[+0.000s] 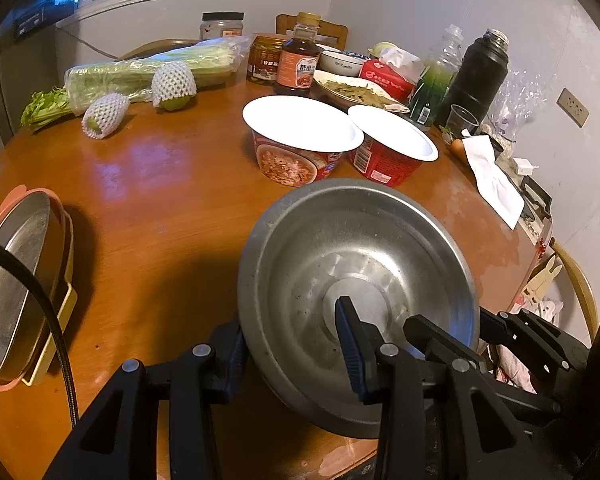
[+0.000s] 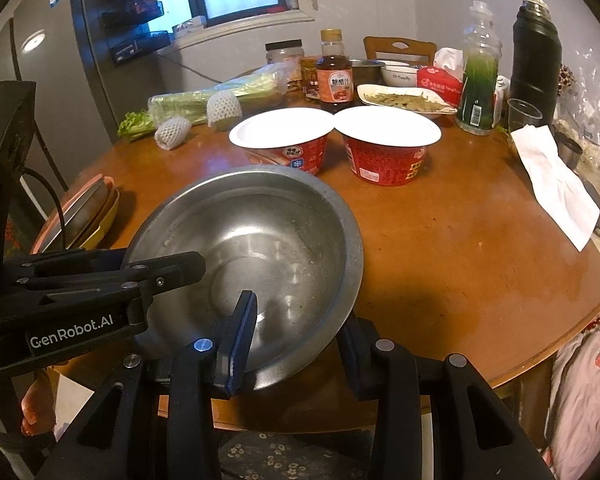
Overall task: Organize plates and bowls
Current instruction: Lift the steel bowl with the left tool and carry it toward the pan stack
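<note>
A wide steel bowl [image 1: 360,248] [image 2: 260,216] is at the near edge of the round wooden table [image 1: 160,208], tilted a little. My left gripper [image 1: 292,352] is shut on its left wall, one finger inside and one outside. My right gripper [image 2: 296,346] is shut on the right wall the same way, its left finger inside and its right finger under the rim. In each wrist view the other gripper shows at the opposite side of the bowl. A steel plate [image 1: 16,280] lies on pink and yellow trays [image 2: 88,212] at the table's left edge.
Two red instant-noodle tubs [image 1: 300,148] [image 2: 384,152] with white lids stand just beyond the bowl. Further back are a plate of food [image 2: 404,100], a white bowl [image 1: 340,64], bottles, a black flask [image 2: 536,52], a tissue box, celery and netted fruit [image 1: 104,116]. A white napkin [image 2: 556,184] lies at the right.
</note>
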Available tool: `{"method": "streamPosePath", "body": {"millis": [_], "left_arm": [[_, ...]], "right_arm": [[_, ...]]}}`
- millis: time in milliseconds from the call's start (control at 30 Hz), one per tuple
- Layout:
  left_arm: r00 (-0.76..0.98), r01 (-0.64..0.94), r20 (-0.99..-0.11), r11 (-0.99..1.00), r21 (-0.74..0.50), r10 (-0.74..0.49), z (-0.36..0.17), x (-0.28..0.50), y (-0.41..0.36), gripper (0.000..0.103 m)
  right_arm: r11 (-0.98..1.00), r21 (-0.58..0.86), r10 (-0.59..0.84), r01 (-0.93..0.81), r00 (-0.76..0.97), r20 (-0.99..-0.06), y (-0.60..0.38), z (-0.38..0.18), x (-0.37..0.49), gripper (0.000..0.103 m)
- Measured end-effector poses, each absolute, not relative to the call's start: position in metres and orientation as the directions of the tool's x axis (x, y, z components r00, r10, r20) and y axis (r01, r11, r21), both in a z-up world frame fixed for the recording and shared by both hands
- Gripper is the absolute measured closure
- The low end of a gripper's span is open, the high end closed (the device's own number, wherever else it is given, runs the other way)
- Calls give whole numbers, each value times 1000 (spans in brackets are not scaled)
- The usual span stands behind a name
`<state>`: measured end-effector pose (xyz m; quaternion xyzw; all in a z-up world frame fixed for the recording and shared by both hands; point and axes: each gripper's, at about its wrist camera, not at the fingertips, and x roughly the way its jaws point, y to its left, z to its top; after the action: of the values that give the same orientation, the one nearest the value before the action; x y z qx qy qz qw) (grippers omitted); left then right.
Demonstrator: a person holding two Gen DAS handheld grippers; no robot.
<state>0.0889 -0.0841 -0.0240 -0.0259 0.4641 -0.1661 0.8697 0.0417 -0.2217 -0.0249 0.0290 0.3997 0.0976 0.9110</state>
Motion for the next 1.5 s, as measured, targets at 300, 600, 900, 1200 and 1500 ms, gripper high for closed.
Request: {"method": "streamPosePath", "body": {"millis": [300, 600, 900, 1200, 1500], "left_arm": [[509, 299, -801, 938, -177, -314, -28, 94, -100, 62], [522, 306, -799, 940, -149, -297, -28, 95, -101, 62], [533, 308, -795, 942, -135, -288, -25, 93, -101, 62], [550, 309, -784, 942, -131, -289, -19, 92, -98, 62], [560, 331, -773, 936, -123, -299, -10, 99, -101, 62]], "right_arm": [[982, 154, 187, -109, 667, -721, -236, -27, 42, 62], [983, 160, 175, -86, 678, -714, -238, -27, 44, 61], [987, 151, 145, -51, 684, -715, -241, -26, 44, 61], [988, 151, 137, -41, 692, -708, -240, -23, 43, 61], [988, 150, 129, -30, 693, -709, -243, -21, 44, 61]]}}
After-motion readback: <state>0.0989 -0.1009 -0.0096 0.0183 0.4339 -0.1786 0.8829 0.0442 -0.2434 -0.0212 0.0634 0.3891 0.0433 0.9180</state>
